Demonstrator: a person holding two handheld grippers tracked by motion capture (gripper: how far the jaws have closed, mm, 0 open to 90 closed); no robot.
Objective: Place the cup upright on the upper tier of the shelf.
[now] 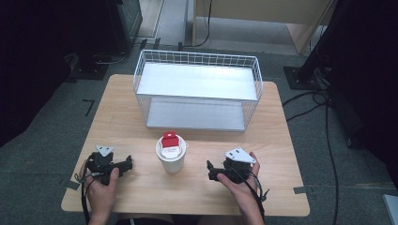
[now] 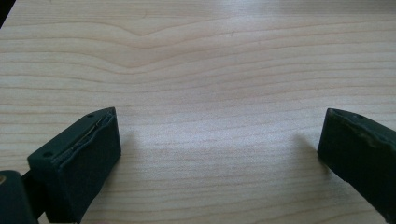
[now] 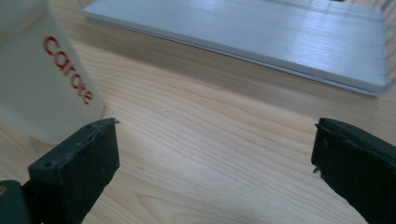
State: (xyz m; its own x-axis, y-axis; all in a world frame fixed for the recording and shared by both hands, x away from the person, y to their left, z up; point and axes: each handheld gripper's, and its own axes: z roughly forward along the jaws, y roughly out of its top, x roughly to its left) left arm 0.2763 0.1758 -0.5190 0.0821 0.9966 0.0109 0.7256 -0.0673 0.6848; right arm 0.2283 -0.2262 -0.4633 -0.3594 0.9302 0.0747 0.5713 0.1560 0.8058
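A white cup stands upright on the tabletop, about midway between its left and right edges and somewhat nearer the near edge than the far one. It tapers slightly toward its base and has a small tab jutting from the rim on its right. Inside it sits a red and white item whose red top pokes above the rim. Red lettering reading "carote" runs down the cup's side.

Cup top beyond frame edge.
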